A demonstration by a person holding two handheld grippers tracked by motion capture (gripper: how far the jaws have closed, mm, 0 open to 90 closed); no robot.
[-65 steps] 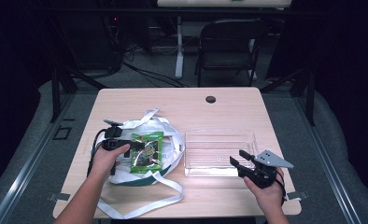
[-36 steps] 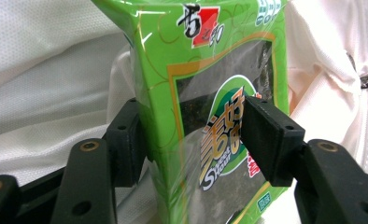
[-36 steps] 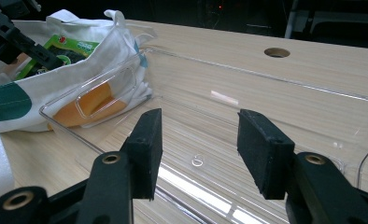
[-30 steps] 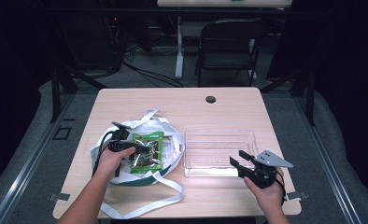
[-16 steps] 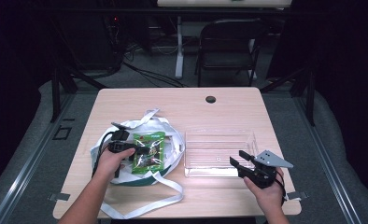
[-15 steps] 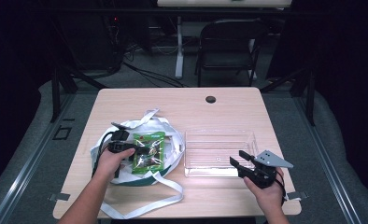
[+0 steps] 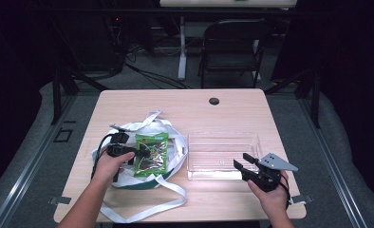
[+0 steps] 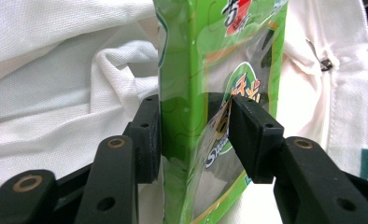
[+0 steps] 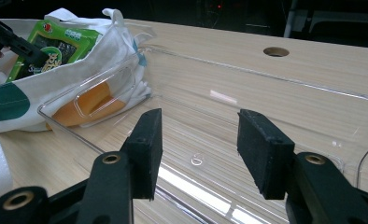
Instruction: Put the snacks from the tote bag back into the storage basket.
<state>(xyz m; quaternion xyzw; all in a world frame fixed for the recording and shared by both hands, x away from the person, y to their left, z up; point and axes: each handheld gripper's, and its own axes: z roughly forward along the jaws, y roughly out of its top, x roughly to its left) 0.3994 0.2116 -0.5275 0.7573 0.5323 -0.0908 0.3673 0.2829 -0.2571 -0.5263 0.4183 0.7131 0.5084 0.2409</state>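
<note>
- On the left half of the desk (image 7: 128, 102), in the high view, lies a white cloth bag (image 7: 173, 142) with long white straps and a dark green band along its lower edge.
- On top of this bag rests a green snack packet (image 7: 151, 153). It is flat and glossy, bright green at the edges, with a clear window that shows dark contents, and it carries red and white printed marks near the top.
- The left claw (image 7: 140, 153) is at the left edge of the packet, held by the person's left hand (image 7: 110, 164).
- Seen from the left gripper view, the green snack packet (image 8: 215, 93) stands edge-on between the two black jaws. The jaws are closed most of the way: the left jaw lies flat against the film, and the right jaw presses the film in on the other side. White cloth is behind it.
- To the right of the bag stands a clear plastic tray (image 7: 223, 137), its left wall touching the cloth.
- The right claw (image 7: 246, 163) hovers just over the near right edge of the tray, held by the right hand (image 7: 270, 197); its jaws are wide apart with nothing between them.
- From the right gripper view, the clear plastic tray (image 9: 313, 88) shows the wood through its bottom, and the green snack packet (image 9: 56, 44) lies on the bag beyond.
</note>
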